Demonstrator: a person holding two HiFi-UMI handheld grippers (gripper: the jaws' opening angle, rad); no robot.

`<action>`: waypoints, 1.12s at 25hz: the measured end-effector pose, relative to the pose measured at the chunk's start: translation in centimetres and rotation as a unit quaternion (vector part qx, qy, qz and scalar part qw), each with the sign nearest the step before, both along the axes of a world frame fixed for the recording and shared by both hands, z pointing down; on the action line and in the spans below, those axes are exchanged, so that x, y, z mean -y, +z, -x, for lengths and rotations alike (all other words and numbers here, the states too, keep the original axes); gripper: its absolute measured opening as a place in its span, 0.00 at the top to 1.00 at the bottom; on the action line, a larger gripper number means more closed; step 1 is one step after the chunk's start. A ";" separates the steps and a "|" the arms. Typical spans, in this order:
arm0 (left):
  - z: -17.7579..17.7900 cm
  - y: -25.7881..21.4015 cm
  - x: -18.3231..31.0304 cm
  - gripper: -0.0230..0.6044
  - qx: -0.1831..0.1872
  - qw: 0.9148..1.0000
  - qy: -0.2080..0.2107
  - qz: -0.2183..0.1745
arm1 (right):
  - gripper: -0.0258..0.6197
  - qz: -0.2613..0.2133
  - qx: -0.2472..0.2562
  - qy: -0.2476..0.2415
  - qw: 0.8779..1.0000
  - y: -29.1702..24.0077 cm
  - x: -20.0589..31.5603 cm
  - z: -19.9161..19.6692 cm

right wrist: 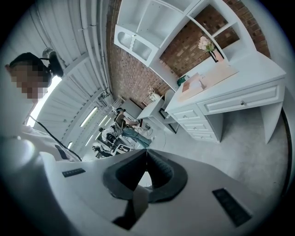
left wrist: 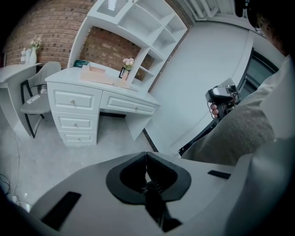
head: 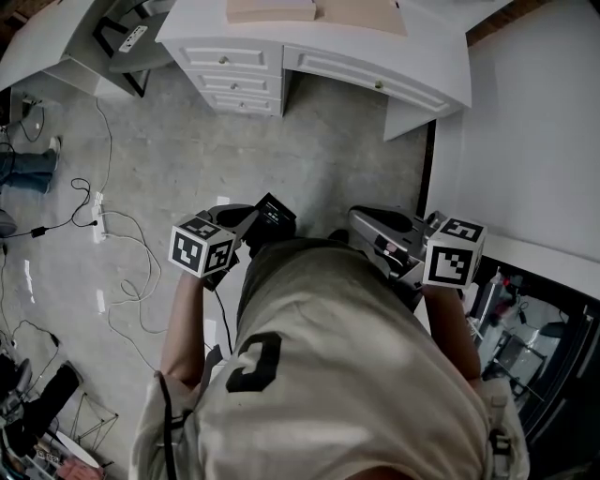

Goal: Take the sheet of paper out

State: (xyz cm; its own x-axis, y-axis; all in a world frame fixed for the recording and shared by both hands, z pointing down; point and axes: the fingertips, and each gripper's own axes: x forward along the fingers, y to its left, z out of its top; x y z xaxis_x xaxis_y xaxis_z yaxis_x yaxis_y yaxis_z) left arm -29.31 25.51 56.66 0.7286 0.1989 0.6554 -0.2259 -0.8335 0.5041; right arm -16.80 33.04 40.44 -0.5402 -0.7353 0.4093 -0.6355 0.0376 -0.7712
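A white desk (head: 412,75) with drawers stands ahead, also in the left gripper view (left wrist: 73,99) and the right gripper view (right wrist: 239,94). Flat tan and pink things (head: 361,14) lie on its top (left wrist: 99,75) (right wrist: 209,77); I cannot tell which of them is the sheet of paper. My left gripper (head: 274,212) is held in front of my chest, its jaws shut with nothing between them (left wrist: 146,155). My right gripper (head: 360,221) is level with it, also shut and empty (right wrist: 146,152). Both point toward the desk, well short of it.
Cables and a power strip (head: 98,204) trail over the grey floor at left. A chair (left wrist: 37,99) stands by a second table left of the desk. A white wall panel (head: 534,122) runs along the right. A flower vase (left wrist: 126,69) stands on the desk.
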 end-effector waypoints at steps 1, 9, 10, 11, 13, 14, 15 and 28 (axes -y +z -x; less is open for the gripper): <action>0.0 0.0 0.0 0.93 -0.001 1.000 -0.001 -0.001 | 0.92 0.001 0.000 -0.001 1.000 0.1 0.0 0.1; -0.2 -0.9 0.1 0.93 -0.008 1.000 -0.006 -0.005 | 0.92 0.004 -0.004 -0.005 1.000 -0.3 0.1 0.0; 0.0 -0.8 0.3 0.93 -0.009 1.000 -0.006 -0.005 | 0.92 0.005 -0.004 -0.006 1.000 -0.2 0.2 0.3; 0.2 -0.8 0.4 0.93 -0.009 1.000 -0.006 -0.005 | 0.92 0.005 -0.004 -0.006 1.000 -0.2 0.3 0.4; 0.3 -0.8 0.4 0.93 -0.007 1.000 -0.005 -0.005 | 0.92 0.005 -0.002 -0.003 1.000 -0.3 0.4 0.4; 0.5 -0.8 0.4 0.93 -0.006 1.000 -0.004 -0.005 | 0.92 0.004 0.001 0.001 1.000 -0.3 0.4 0.4; 0.6 -0.7 0.3 0.93 -0.004 1.000 -0.003 -0.005 | 0.92 0.004 0.005 0.005 1.000 -0.3 0.4 0.3; 1.3 -0.2 0.5 0.93 0.003 1.000 -0.012 -0.002 | 0.92 0.007 0.006 0.014 1.000 -0.4 0.4 0.5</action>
